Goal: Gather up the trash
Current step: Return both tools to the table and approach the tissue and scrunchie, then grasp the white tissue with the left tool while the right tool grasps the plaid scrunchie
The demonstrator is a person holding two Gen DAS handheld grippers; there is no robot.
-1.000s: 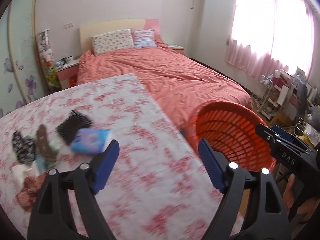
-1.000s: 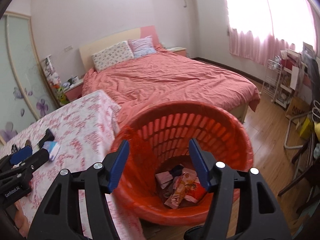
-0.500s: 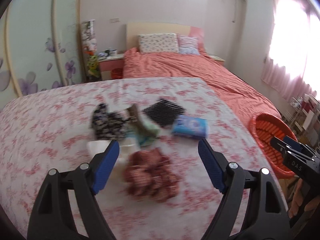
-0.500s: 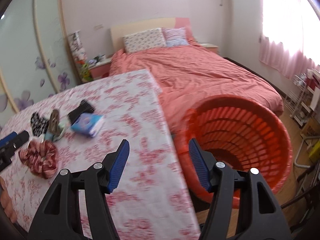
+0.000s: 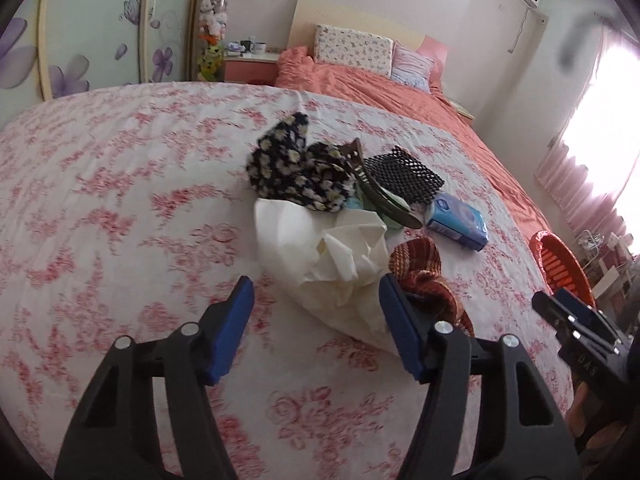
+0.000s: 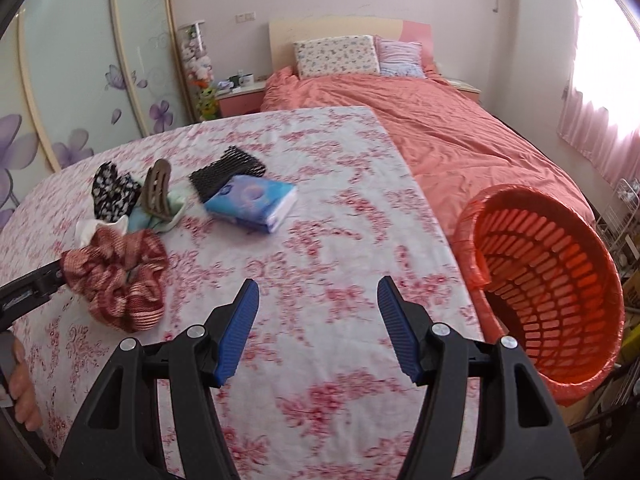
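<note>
Left claw [image 5: 316, 320] stood with its blue pads apart, holding nothing, low over the table [image 5: 100, 220] with its pink-rose cloth. Crumpled white paper [image 5: 340, 256] lay just beyond and between the pads; the right pad [image 5: 400, 332] sat just beside a red striped scrunchie [image 5: 424, 276].

Pile behind the paper: a black floral scrunchie [image 5: 296, 172], a brown hair claw clip [image 5: 380, 196] tilted on pale green material, a black mesh piece [image 5: 404, 174], and to the right a blue tissue pack [image 5: 456, 220]. Print on the pack was too blurred to read.

Right claw [image 6: 318, 328] was also spread wide and empty, over bare cloth near the table's right edge [image 6: 440, 240], well apart from the pile. The red striped scrunchie [image 6: 120, 280] lay to its left, the blue tissue pack [image 6: 252, 202] farther off.

Orange slotted basket [image 6: 552, 292] stood off the table's right edge, tilted toward the camera in the right wrist view; contents could not be made out.

The right claw body [image 5: 580, 336] showed at the left wrist view's right edge with lettering that seemed to read "DAS", upside down.
</note>
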